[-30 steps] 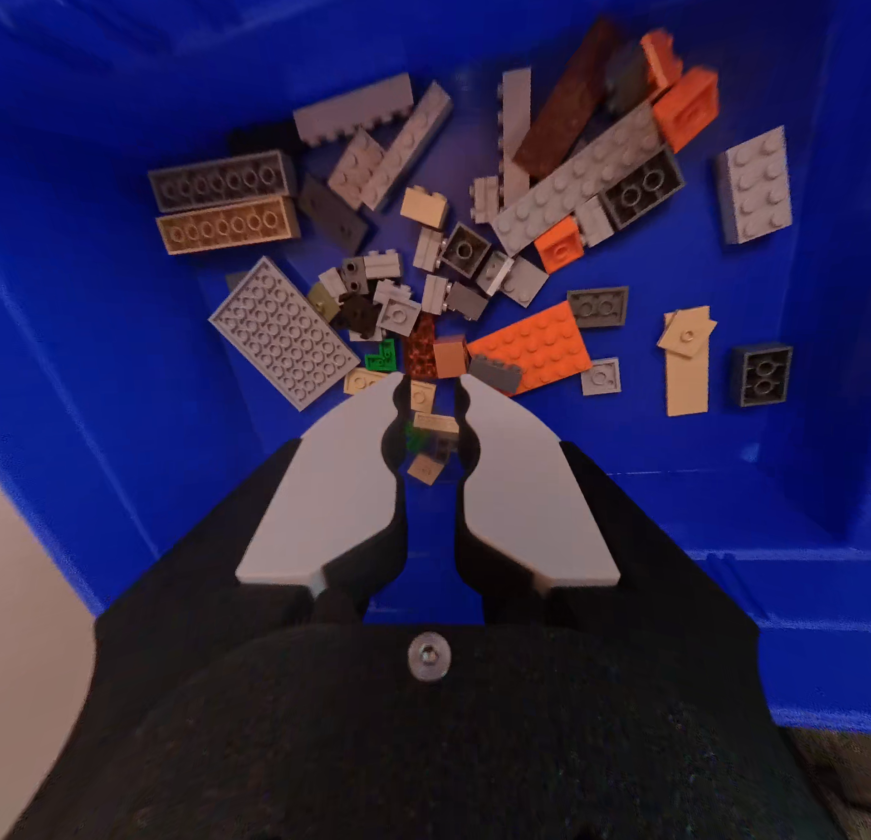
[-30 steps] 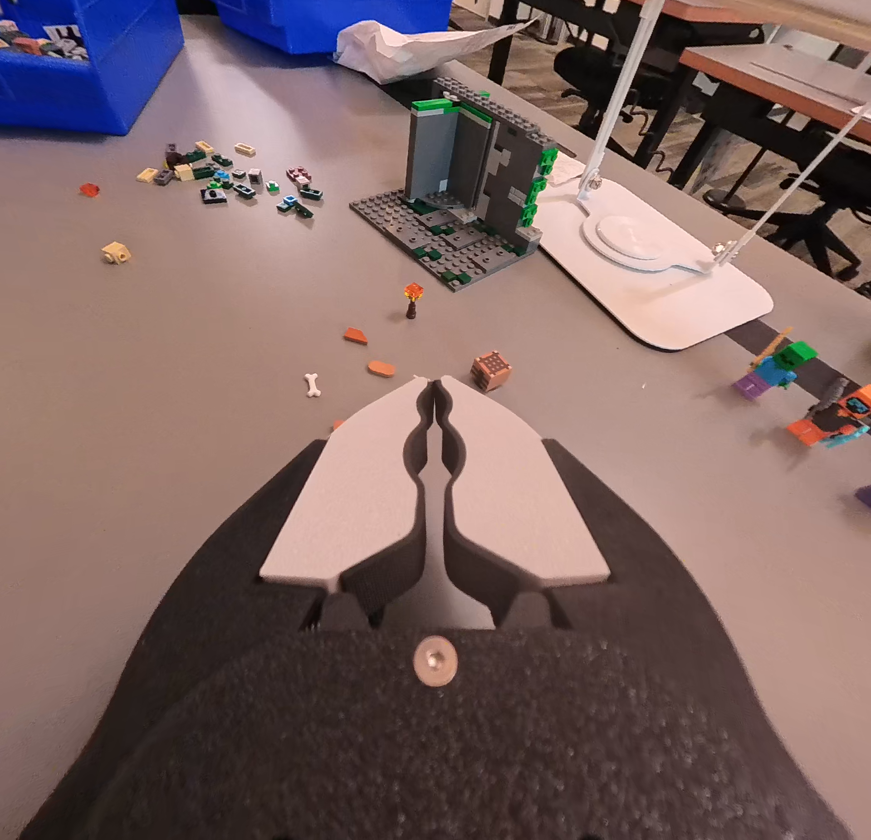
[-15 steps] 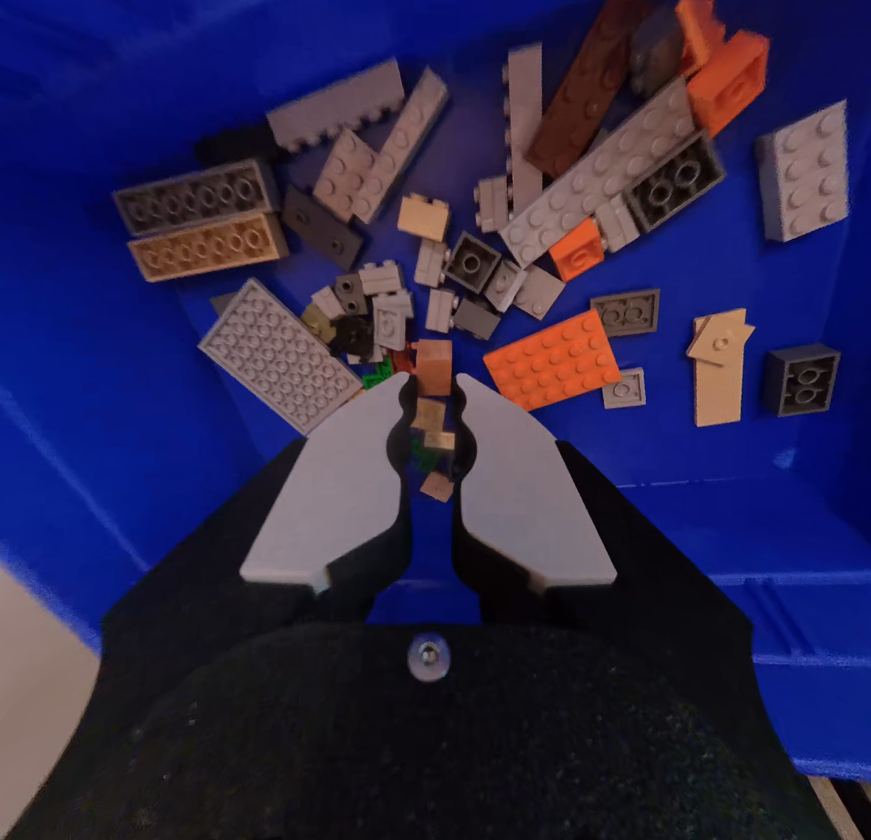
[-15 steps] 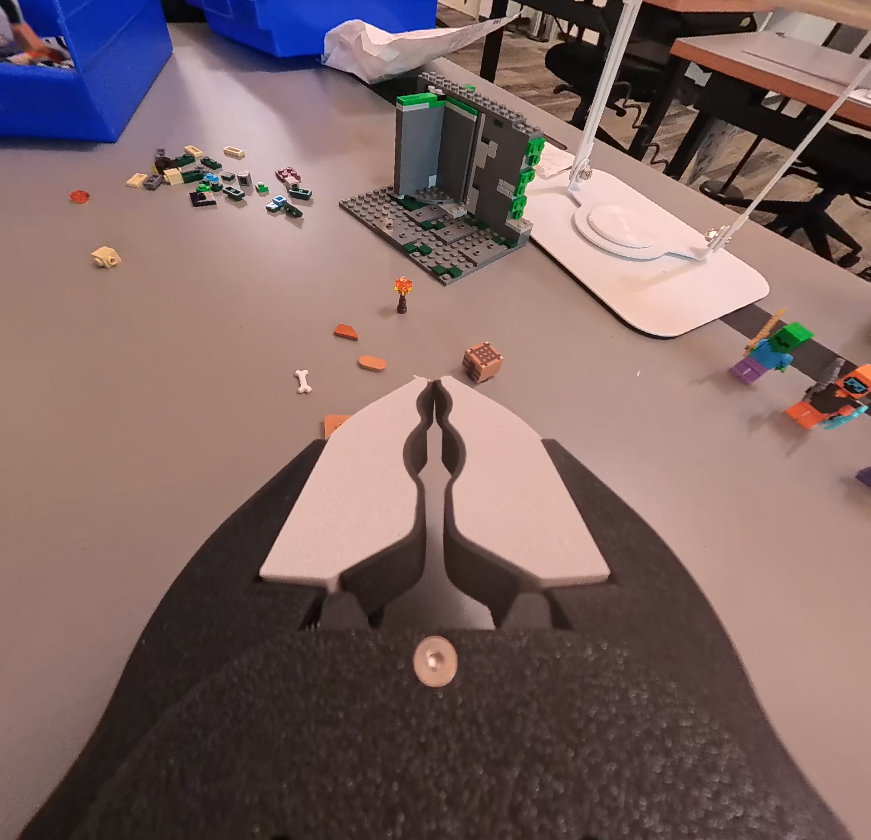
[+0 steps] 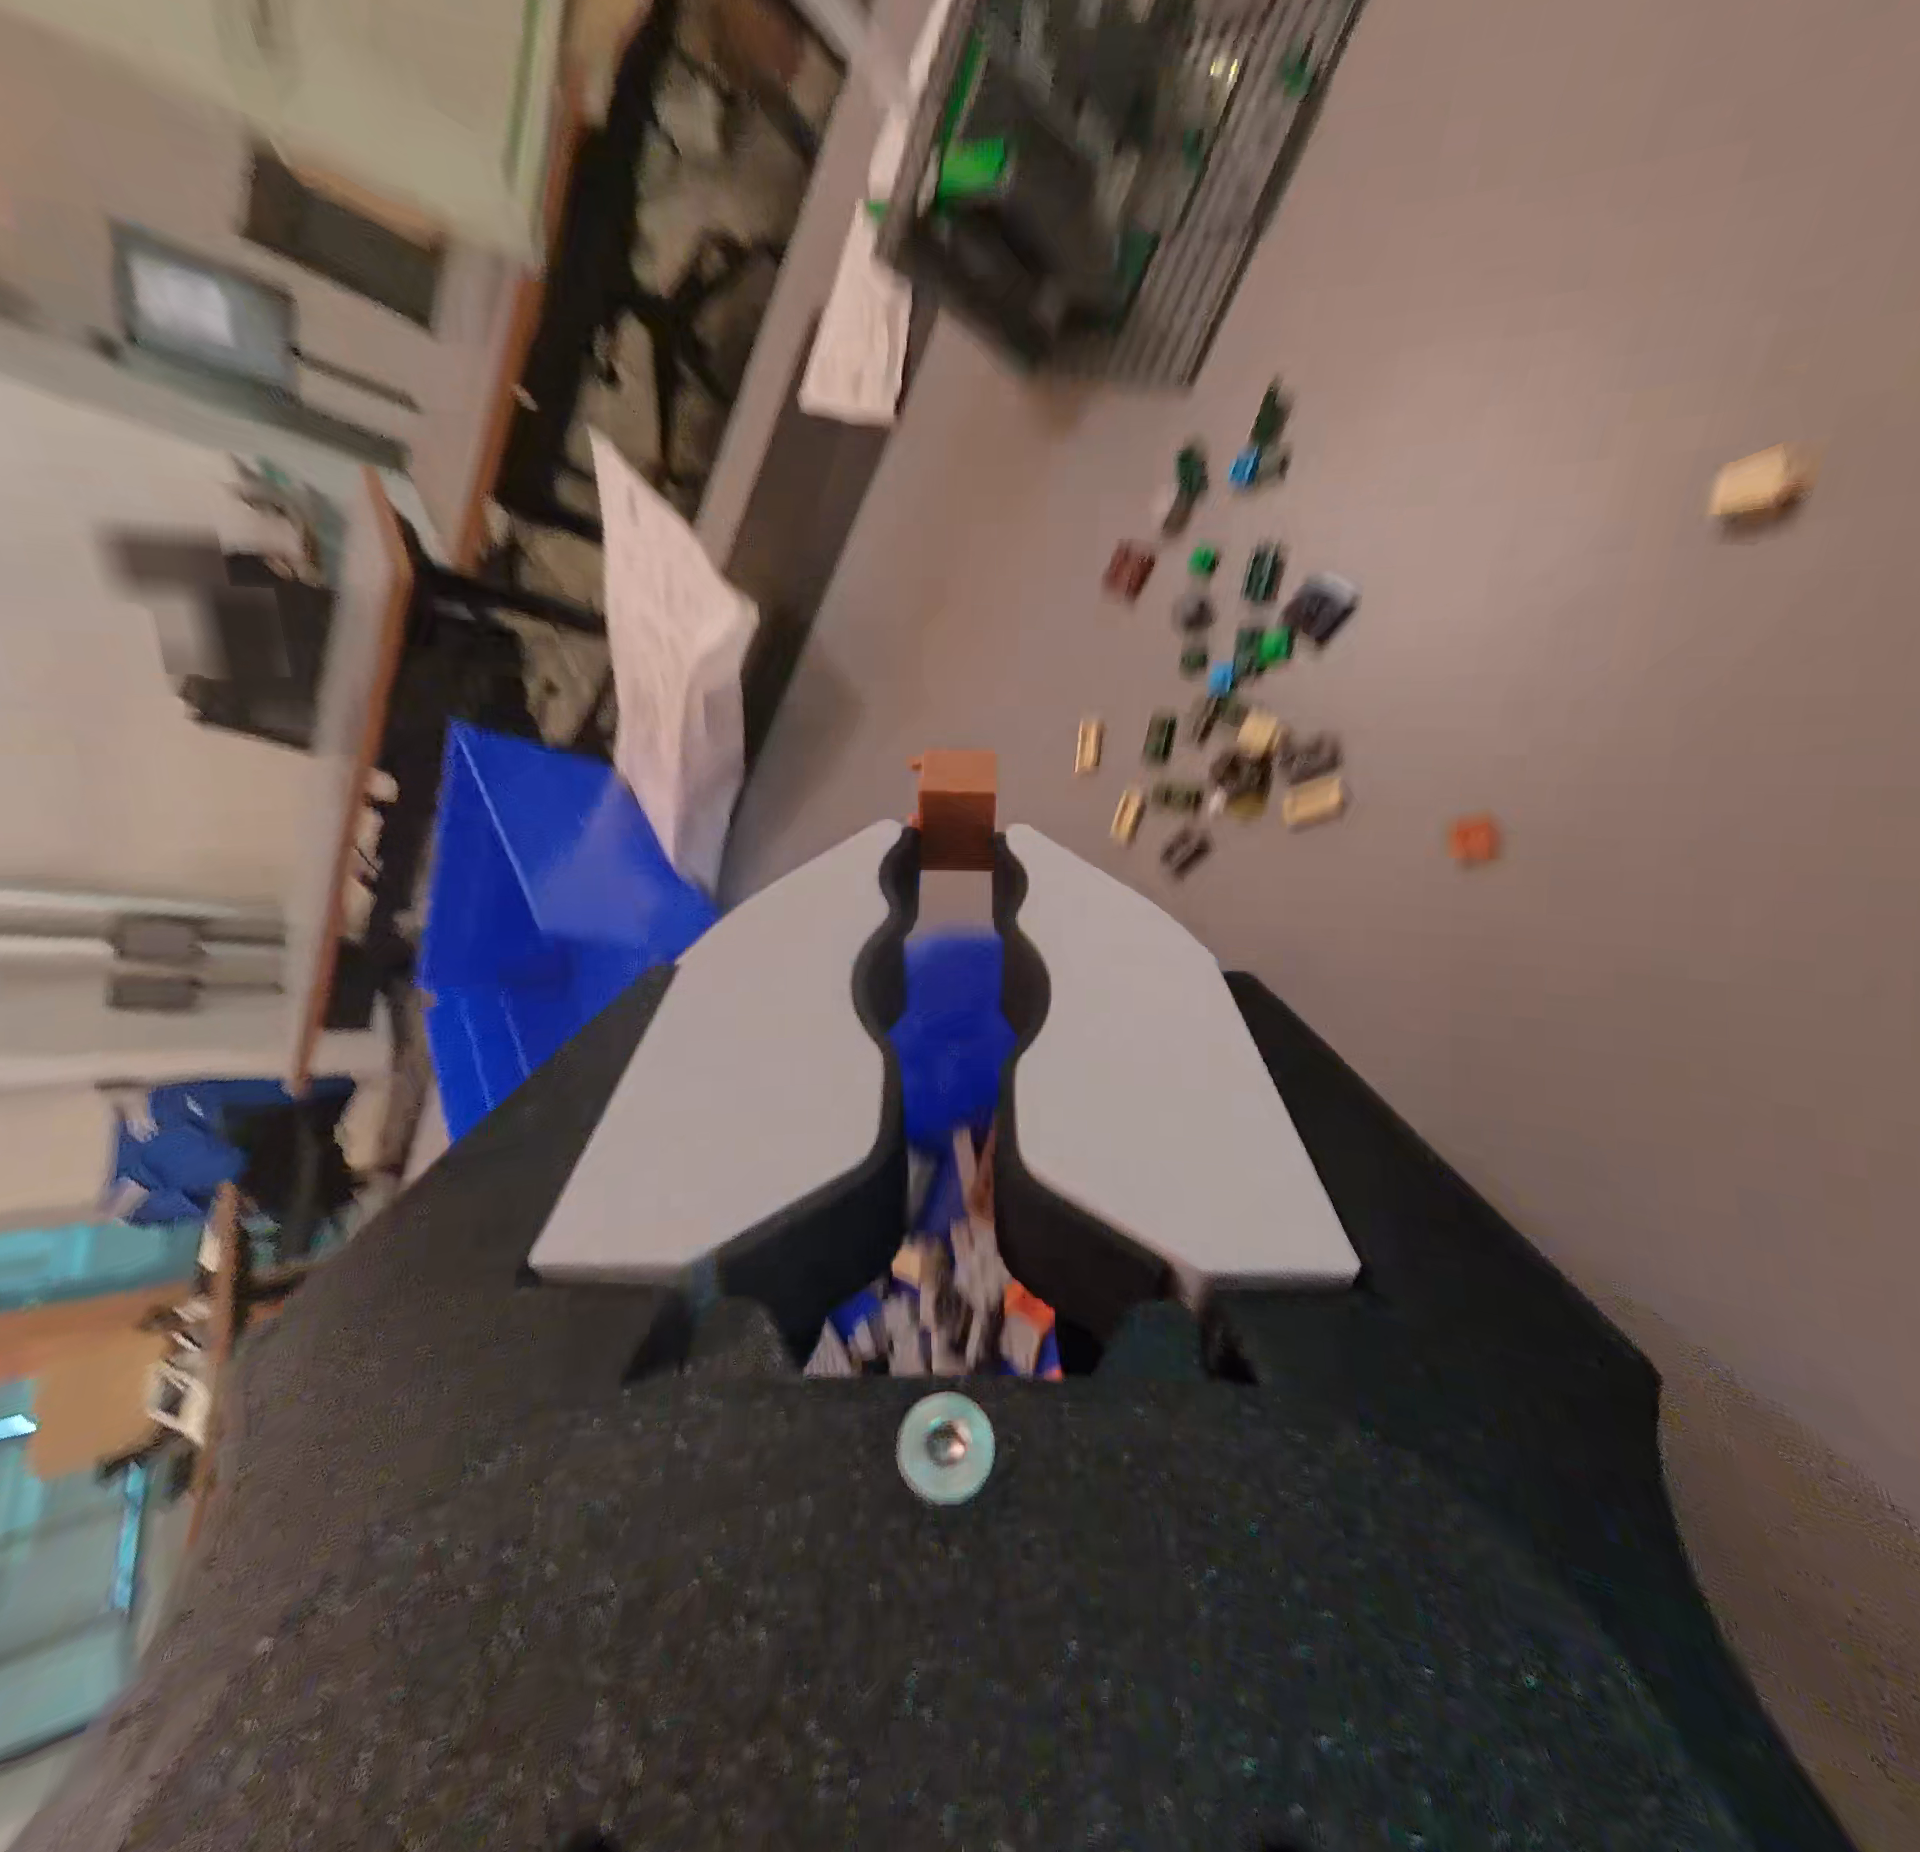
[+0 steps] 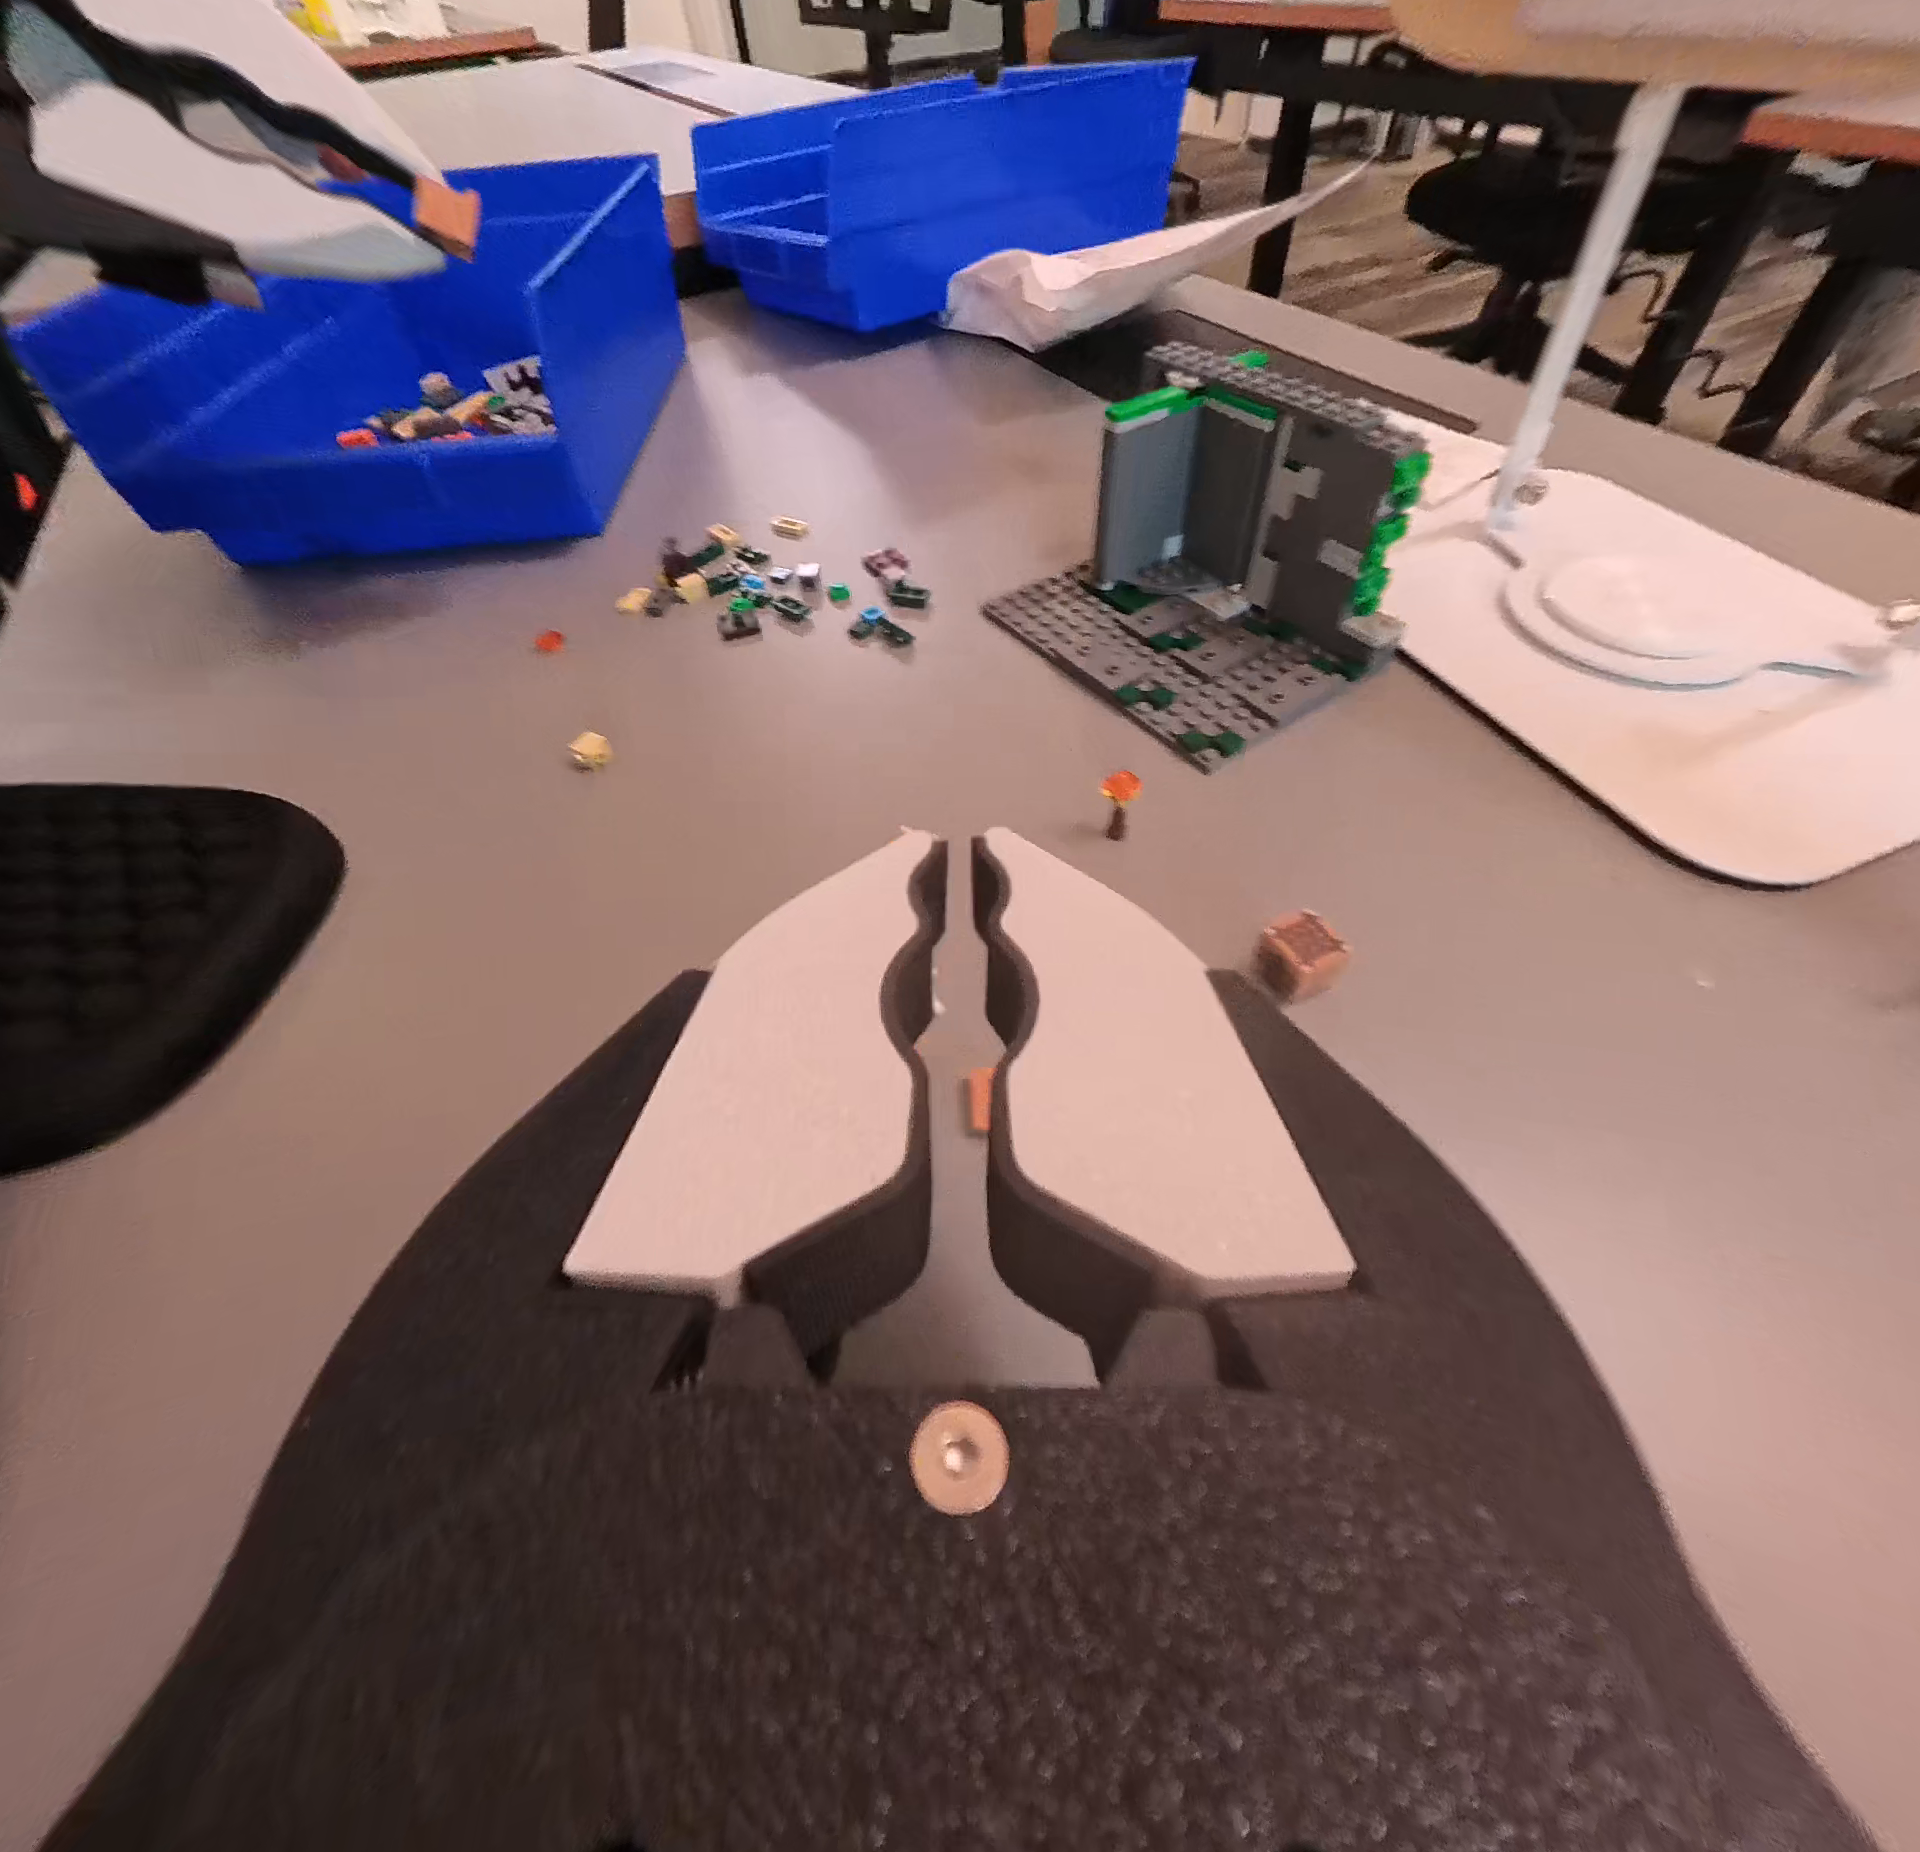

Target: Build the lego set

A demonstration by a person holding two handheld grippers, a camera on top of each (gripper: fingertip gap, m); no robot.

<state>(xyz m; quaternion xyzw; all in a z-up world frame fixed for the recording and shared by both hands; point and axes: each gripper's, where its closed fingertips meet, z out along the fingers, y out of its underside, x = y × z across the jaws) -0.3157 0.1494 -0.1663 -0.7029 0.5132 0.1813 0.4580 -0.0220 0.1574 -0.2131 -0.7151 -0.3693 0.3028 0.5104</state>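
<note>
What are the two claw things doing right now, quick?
Left gripper: closed on a small brown brick, lifted above the blue bin.
Right gripper: nearly closed, holding nothing.

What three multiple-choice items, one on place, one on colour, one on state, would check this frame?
1. Where is the brown brick?
A. between the left gripper's fingertips
B. on the grey build
C. in the blue bin

2. What colour are the studs along the build's right edge?
A. orange
B. green
C. blue

3. How is the right gripper?
A. wide open
B. shut on a brick
C. nearly shut, empty

Key: 1 A, the brick sits pinched at the tips, above the bin; 2 B, green pieces run down that edge; 3 C, only a thin gap shows between its fingers, with nothing in it.
</note>
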